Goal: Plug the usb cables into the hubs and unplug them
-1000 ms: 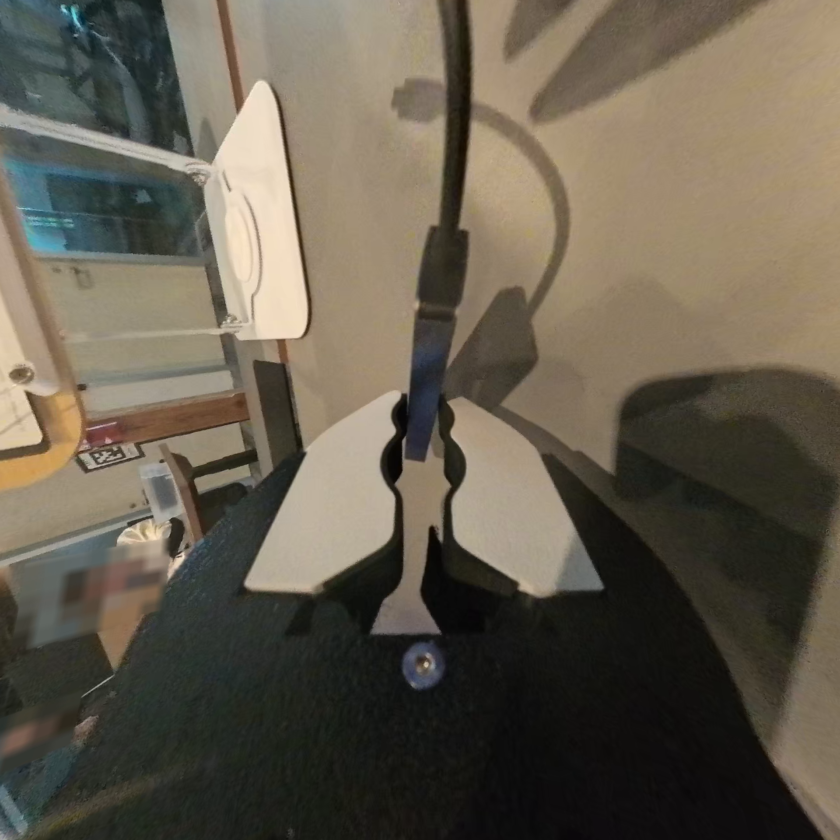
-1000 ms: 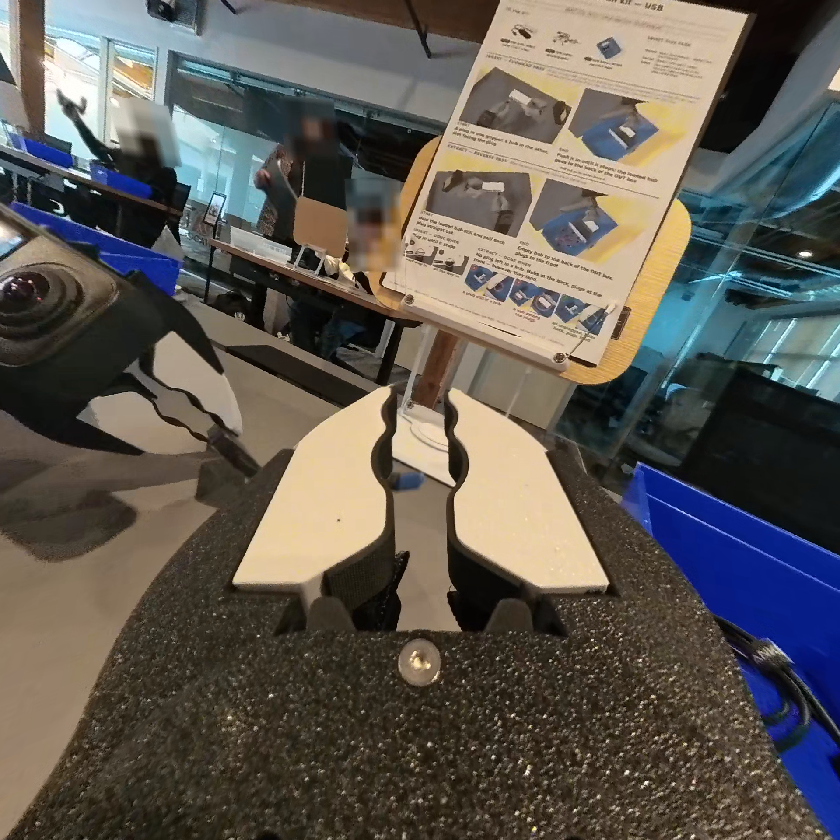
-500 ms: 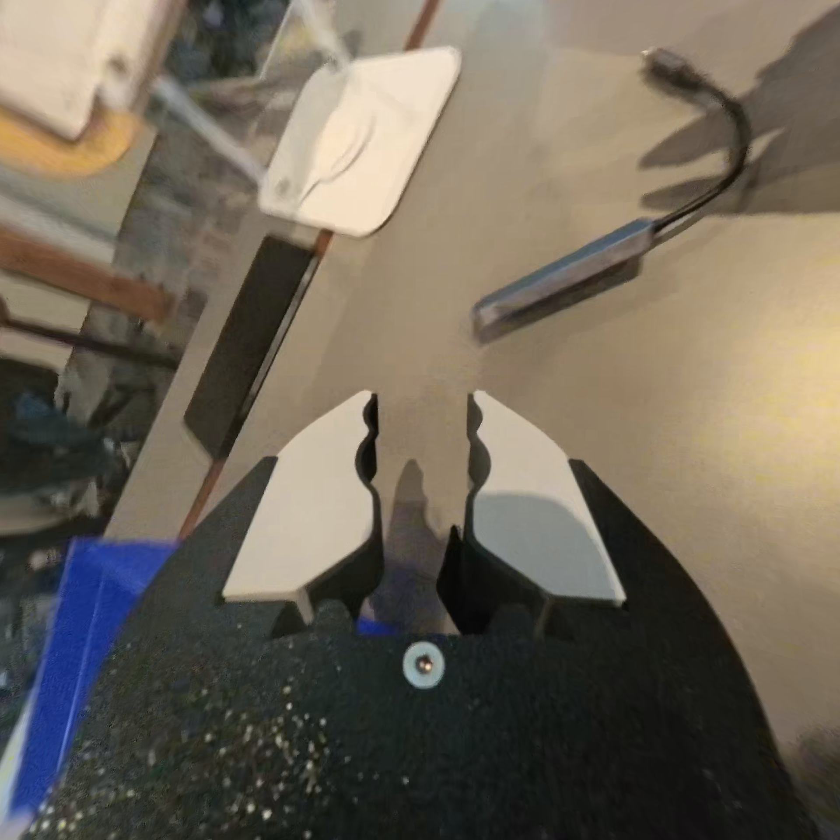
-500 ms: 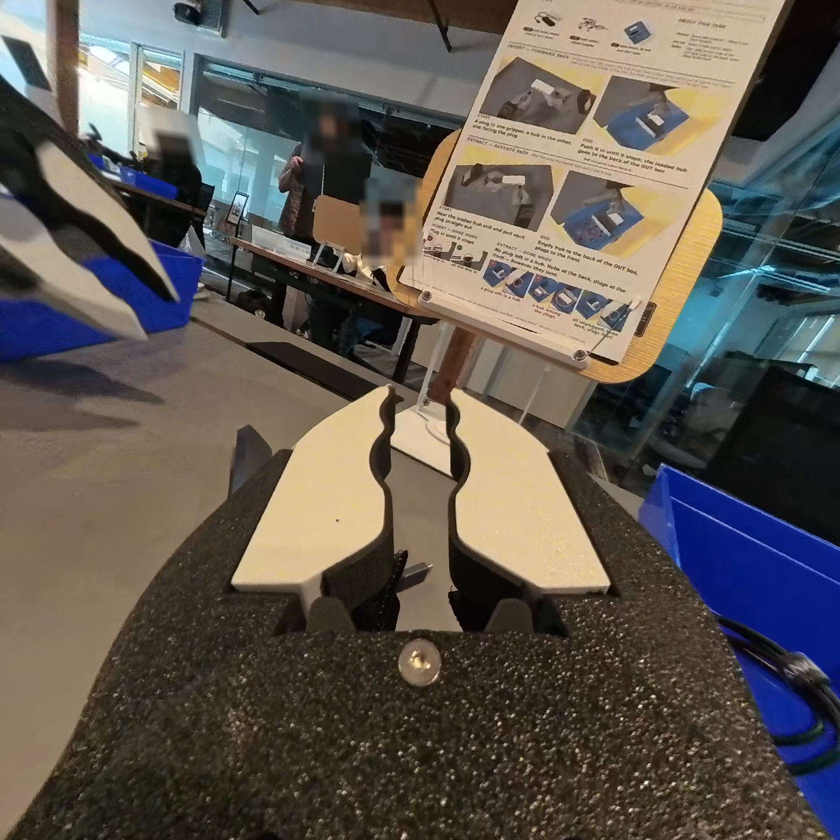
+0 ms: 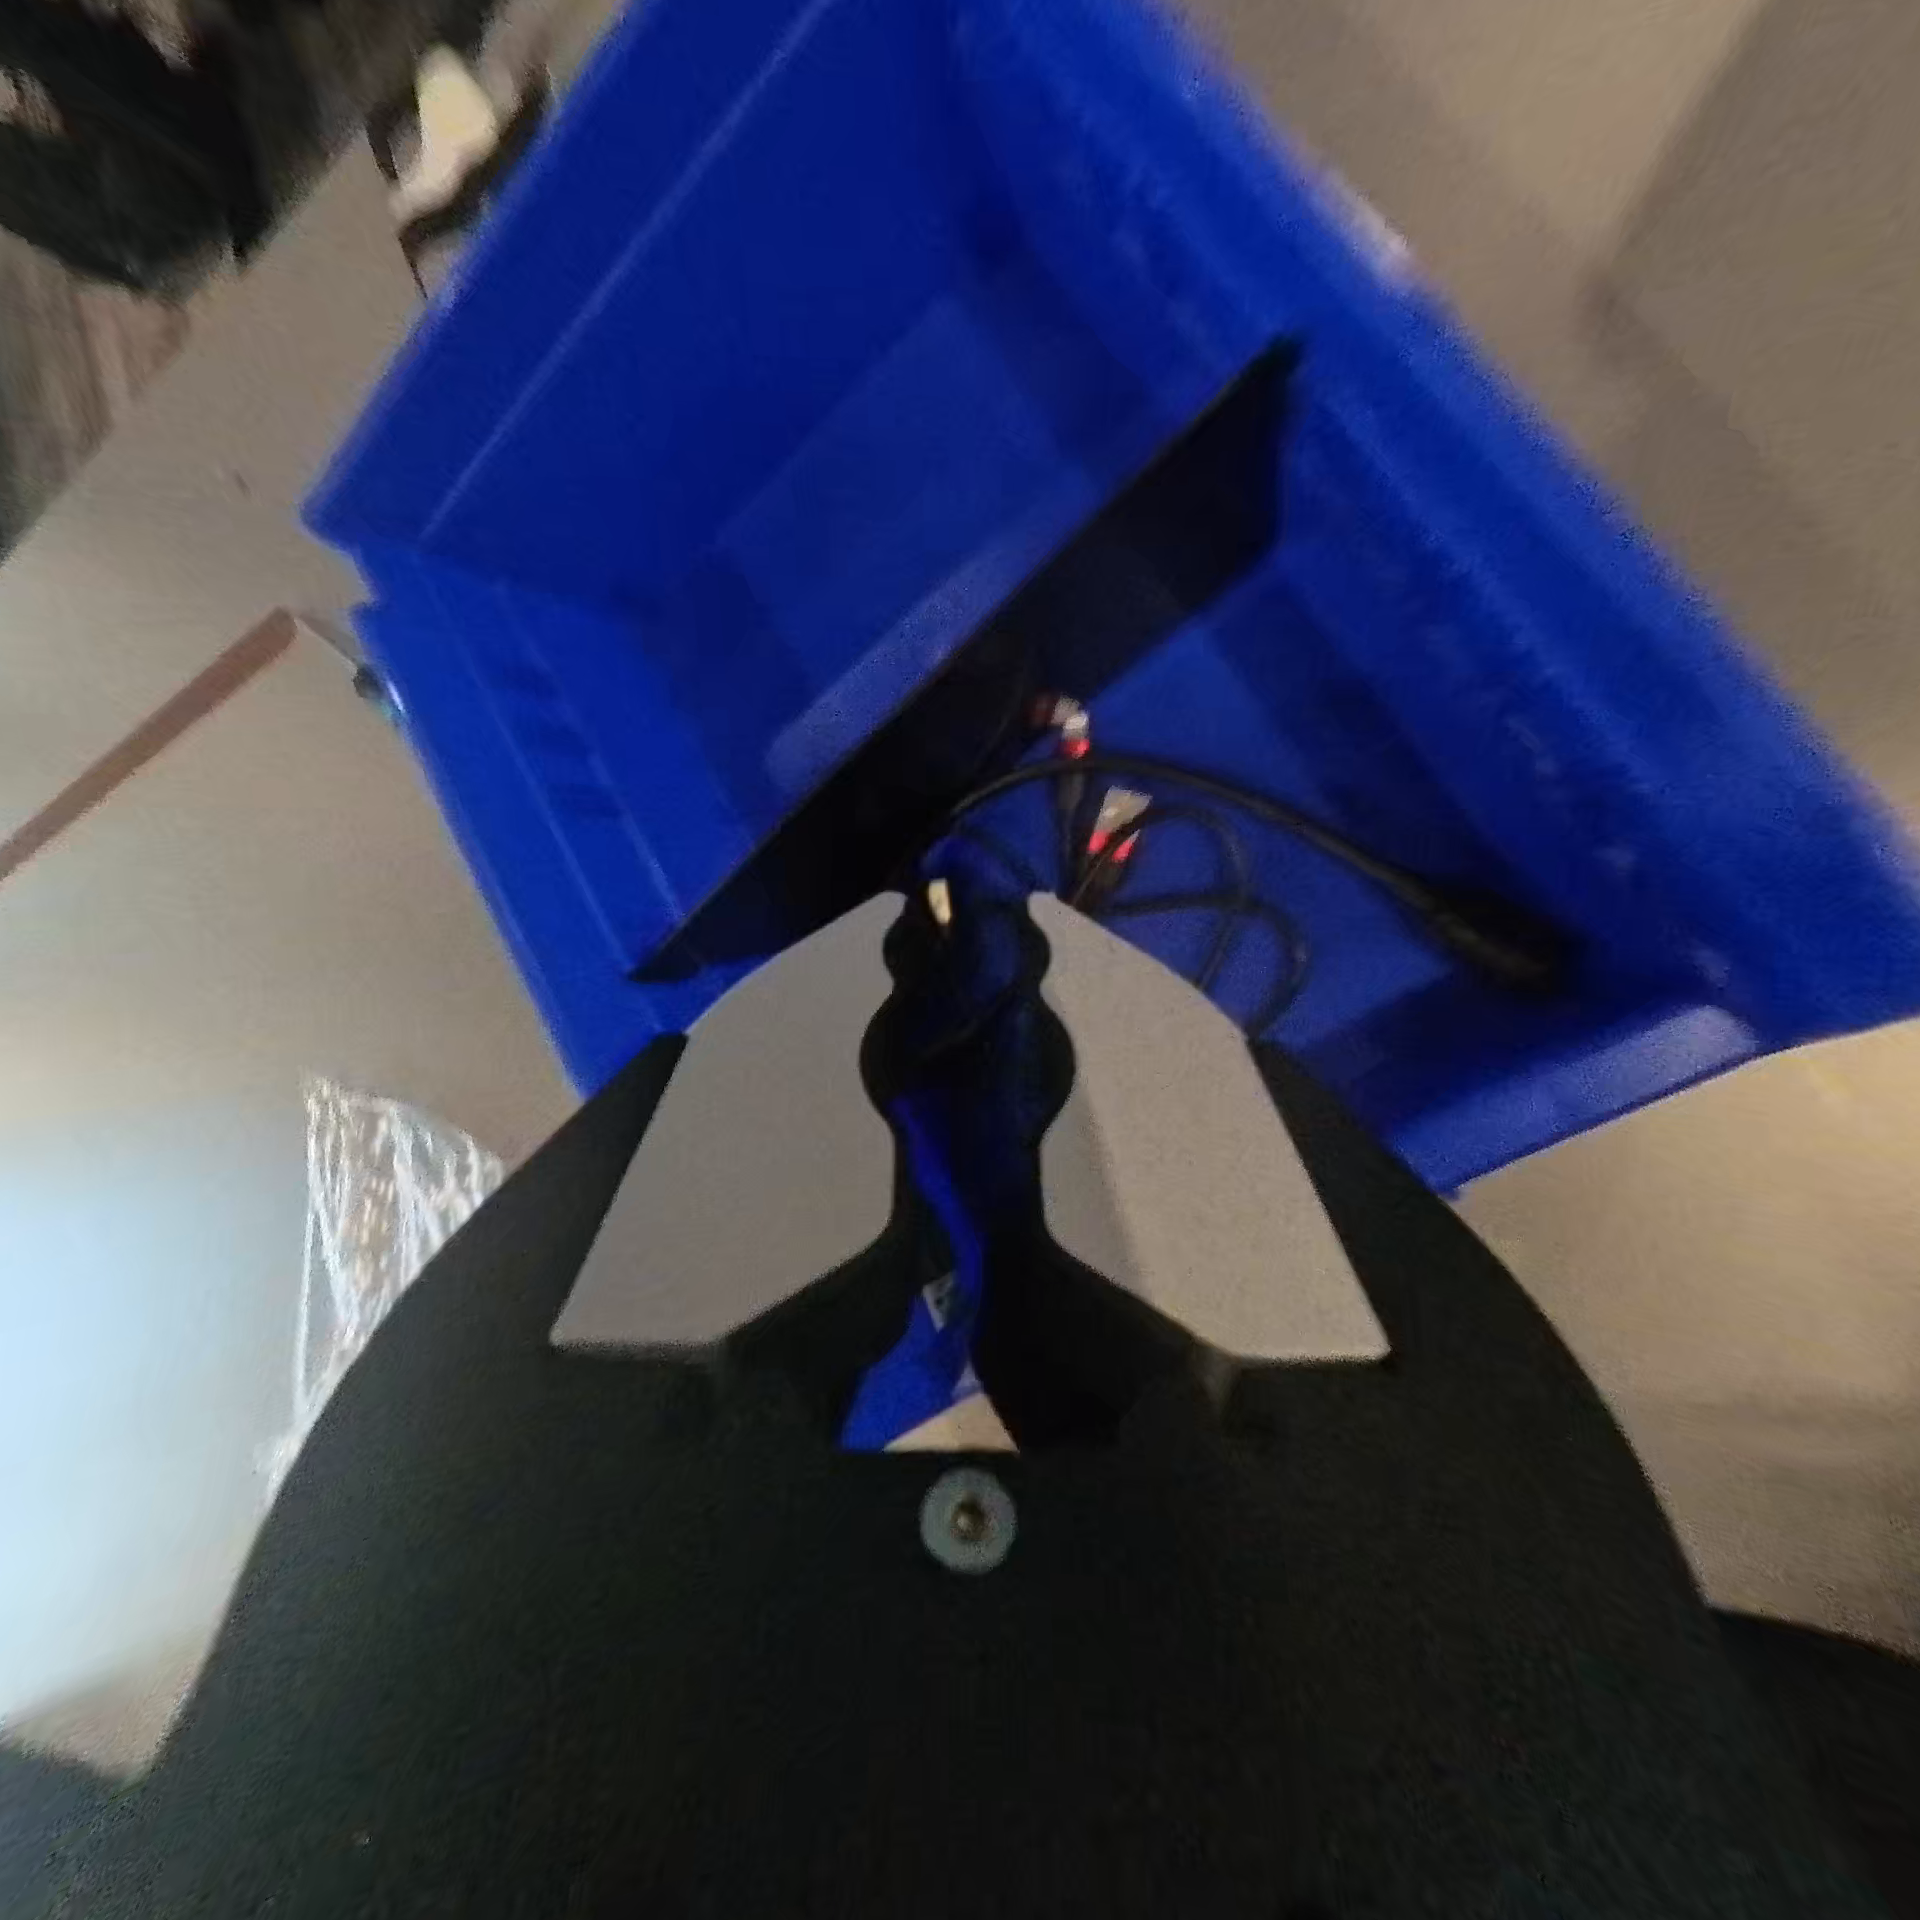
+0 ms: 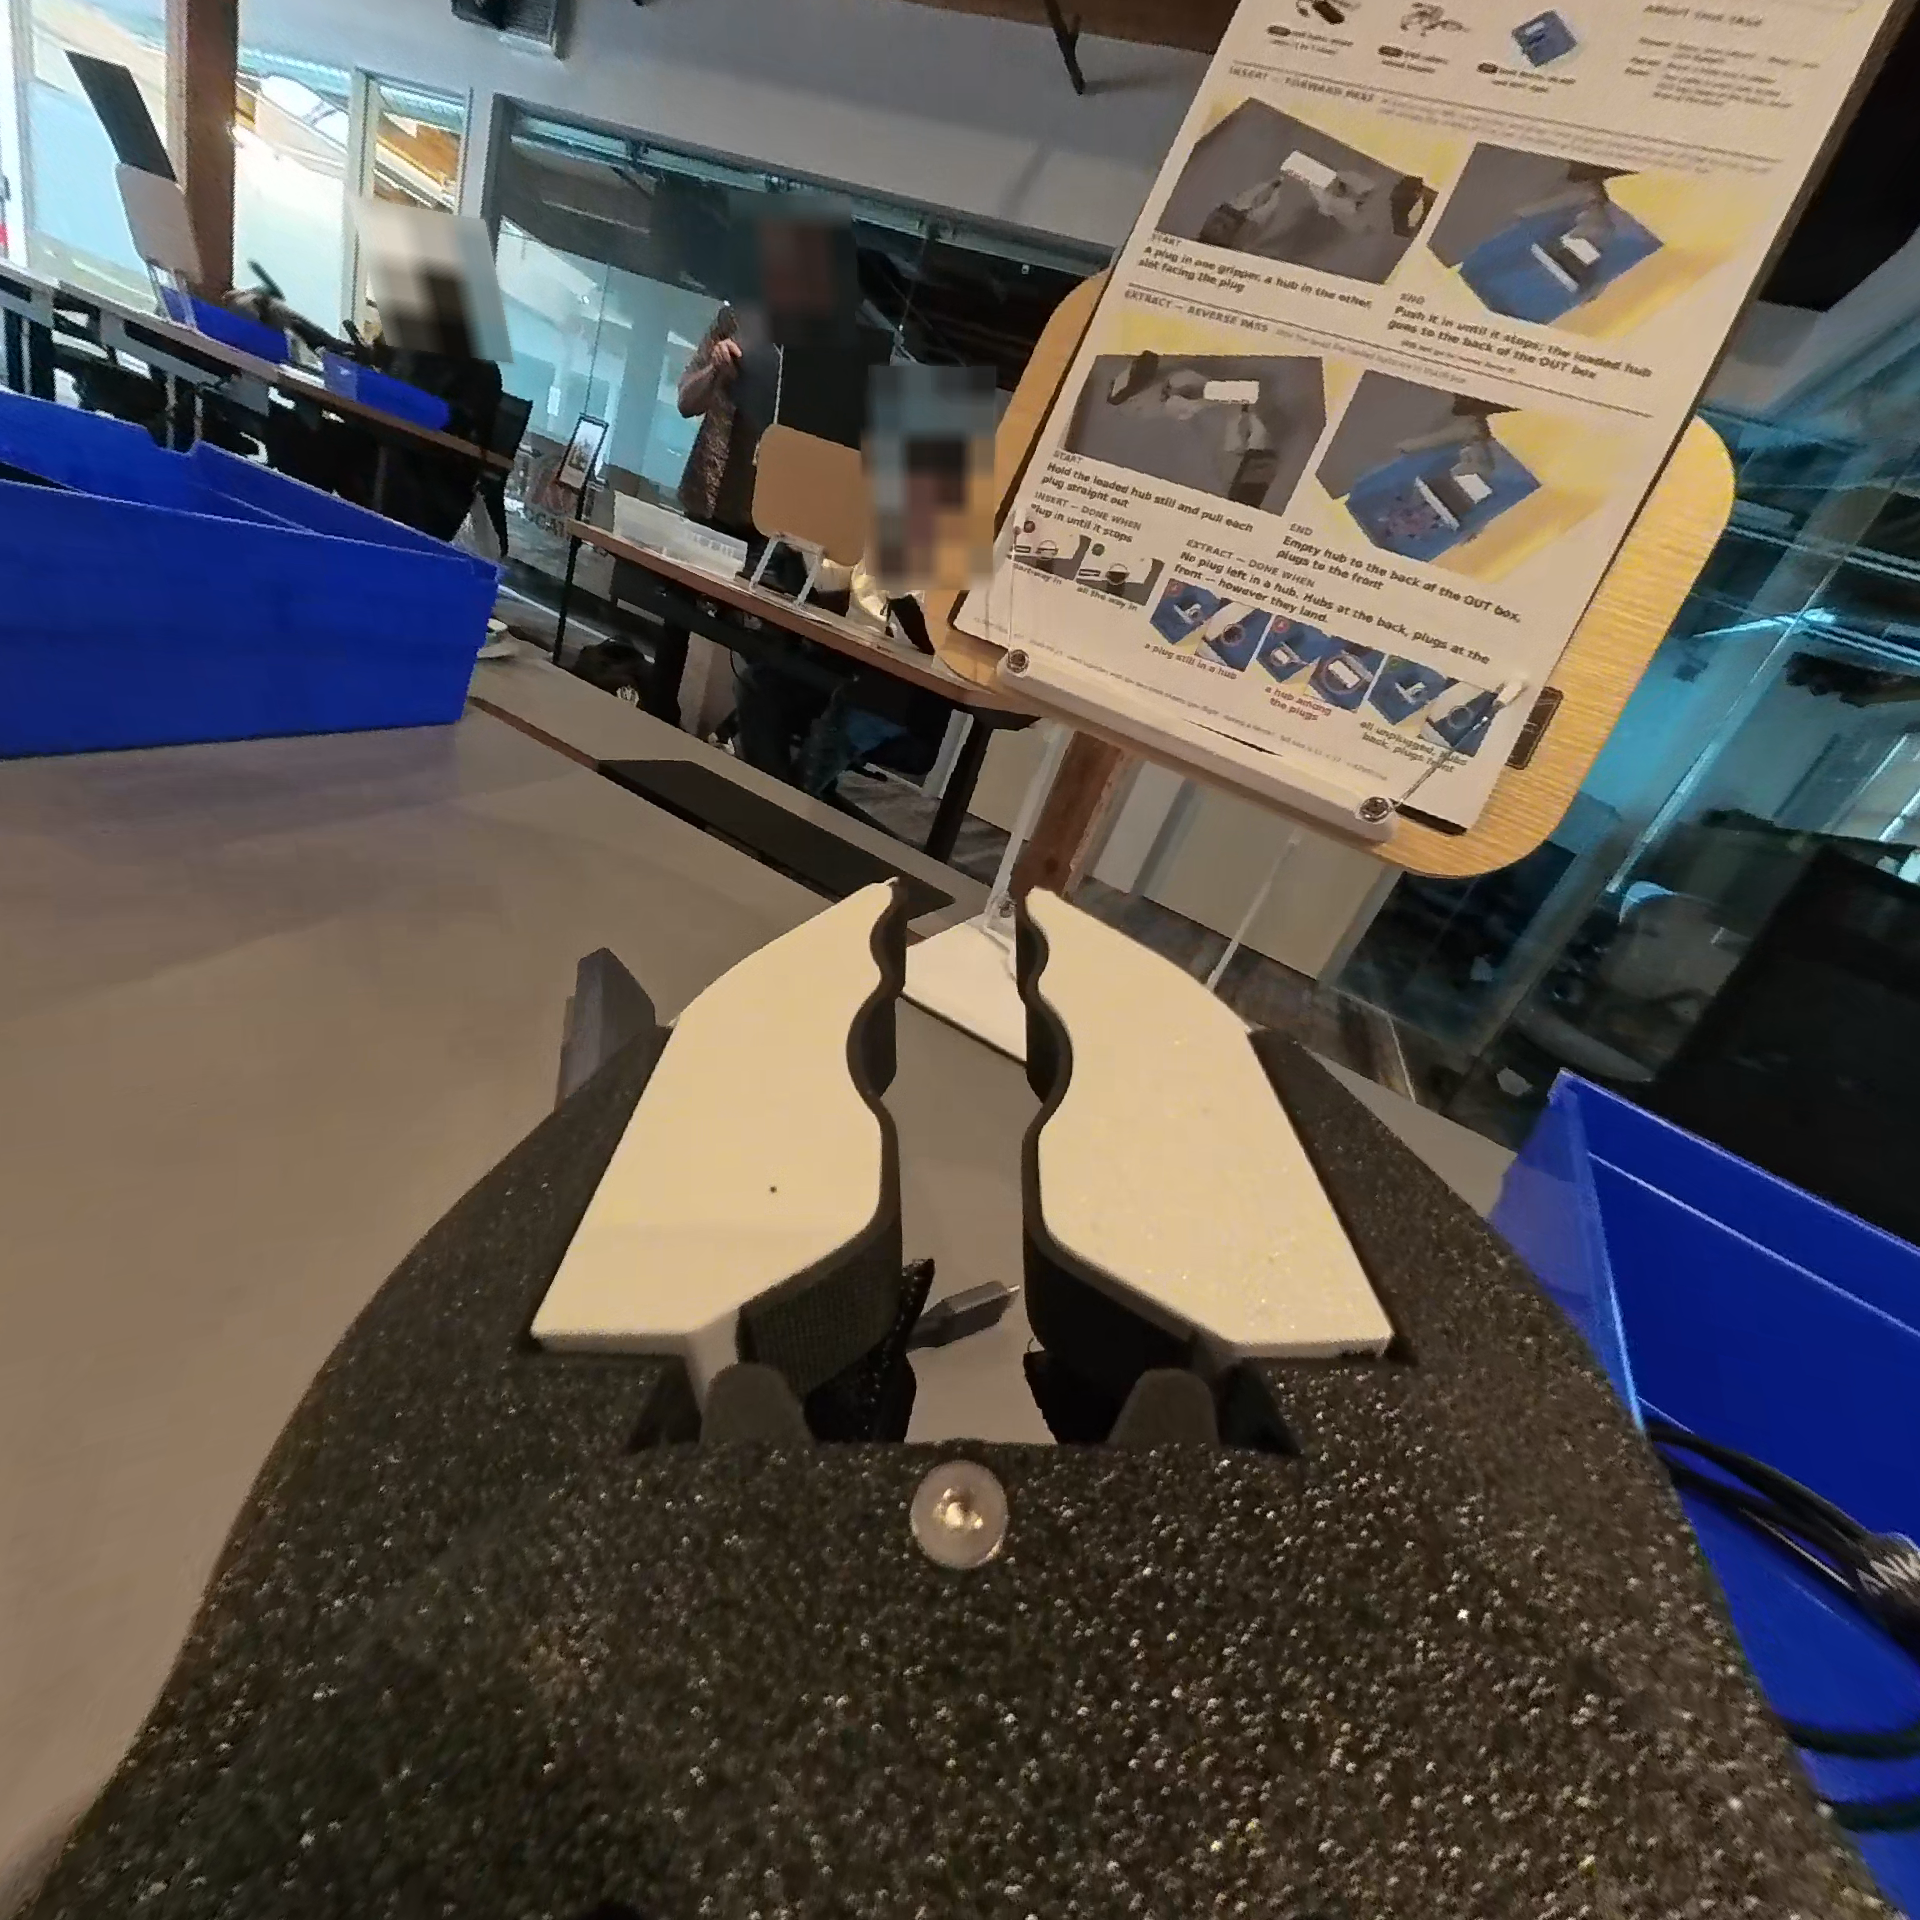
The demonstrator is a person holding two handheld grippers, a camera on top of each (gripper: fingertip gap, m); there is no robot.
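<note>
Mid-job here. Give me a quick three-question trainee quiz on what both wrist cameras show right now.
1. True or false: the right gripper is holding a cable.
2. In the blue bin, on which side of the black divider do the cables lie? A) the side nearer the left gripper; B) the far side; C) both sides.
3. Short answer: what stands on the table ahead of the right gripper?

Key:
1. False; its fingers are apart with nothing between them.
2. A.
3. An instruction sheet on a stand.
</note>
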